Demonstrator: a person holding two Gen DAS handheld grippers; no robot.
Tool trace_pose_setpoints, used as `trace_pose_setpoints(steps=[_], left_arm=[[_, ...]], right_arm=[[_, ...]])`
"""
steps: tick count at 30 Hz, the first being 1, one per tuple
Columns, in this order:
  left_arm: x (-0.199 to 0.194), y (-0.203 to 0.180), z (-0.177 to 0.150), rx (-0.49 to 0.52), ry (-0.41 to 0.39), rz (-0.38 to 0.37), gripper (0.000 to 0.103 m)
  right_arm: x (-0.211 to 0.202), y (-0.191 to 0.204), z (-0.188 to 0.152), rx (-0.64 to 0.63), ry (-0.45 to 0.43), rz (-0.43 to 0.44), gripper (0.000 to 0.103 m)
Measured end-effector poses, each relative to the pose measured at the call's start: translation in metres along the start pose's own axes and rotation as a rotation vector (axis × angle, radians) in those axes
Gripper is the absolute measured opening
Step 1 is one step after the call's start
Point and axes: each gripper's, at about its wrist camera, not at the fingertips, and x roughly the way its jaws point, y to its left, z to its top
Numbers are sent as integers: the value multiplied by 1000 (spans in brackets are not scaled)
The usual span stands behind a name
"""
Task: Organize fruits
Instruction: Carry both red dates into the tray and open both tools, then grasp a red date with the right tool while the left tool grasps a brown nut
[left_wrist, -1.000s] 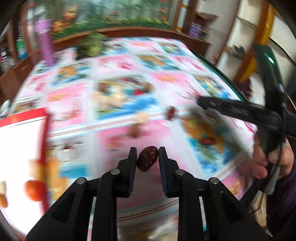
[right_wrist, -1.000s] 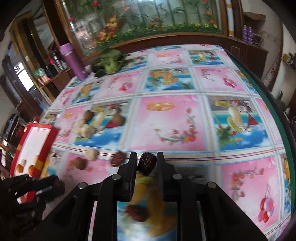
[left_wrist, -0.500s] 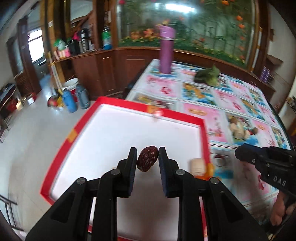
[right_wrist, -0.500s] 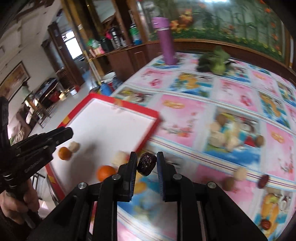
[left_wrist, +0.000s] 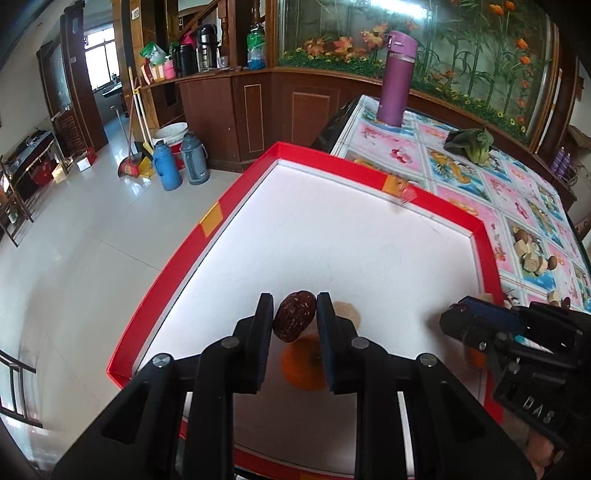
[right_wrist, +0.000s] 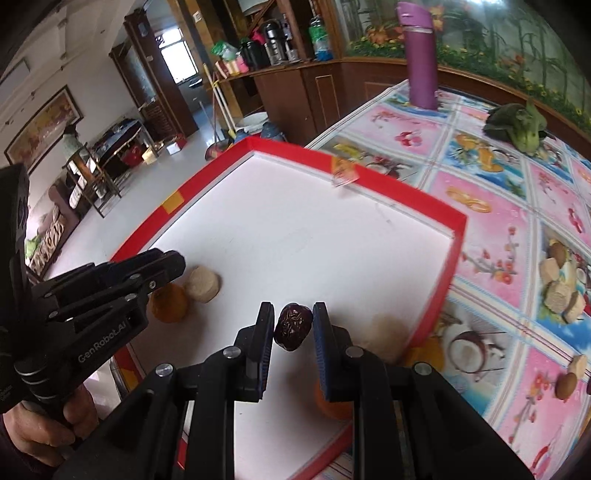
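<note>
Wrinkled dark-red dates (left_wrist: 294, 320) (right_wrist: 292, 326): your left gripper (left_wrist: 294, 314) and right gripper (right_wrist: 293, 318) each clench one above the red-rimmed white tray (left_wrist: 236, 206).

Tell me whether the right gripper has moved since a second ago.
Yes. The right gripper, shut on a red date, was over the flowered tablecloth; now it hangs over the red-rimmed tray, having swung left.

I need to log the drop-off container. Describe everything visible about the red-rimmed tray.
The red-rimmed tray is a shallow square box with a white floor, red walls and yellow tape patches on the rim. It sits at the table's corner, overhanging the floor. Inside lie orange fruits and pale round pieces. Both grippers hover above it, each shut on a dark red date.
</note>
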Motion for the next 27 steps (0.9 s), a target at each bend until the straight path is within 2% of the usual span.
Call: trace_pose_setpoints(steps=[7, 9, 10, 11, 13, 16, 19, 23, 27], left_arm=[[2, 6, -2, -10, 5, 27, 26], [2, 5, -2, -5, 9, 30, 31], [1, 4, -2, -1, 10, 42, 44], [1, 4, -2, -2, 10, 54, 63], [1, 4, -3, -5, 9, 65, 82], [-4, 4, -4, 0, -5, 78, 82], [-14, 3, -1, -14, -24, 63, 87], [-26, -8, 5, -3, -44, 44, 92], [-29, -17, 13, -6, -31, 40, 94]], right_arm=[[10, 19, -7, -46, 20, -26, 20], [11, 21, -8, -58, 19, -41, 20], [12, 23, -9, -68, 17, -51, 21], [12, 24, -9, -78, 15, -61, 23], [9, 25, -10, -90, 5, -81, 31], [-2, 22, -10, -76, -23, -58, 41], [-19, 18, -9, -75, -75, -74, 48], [-45, 3, -7, -50, -130, -77, 53], [-68, -32, -10, 15, -131, -135, 54]])
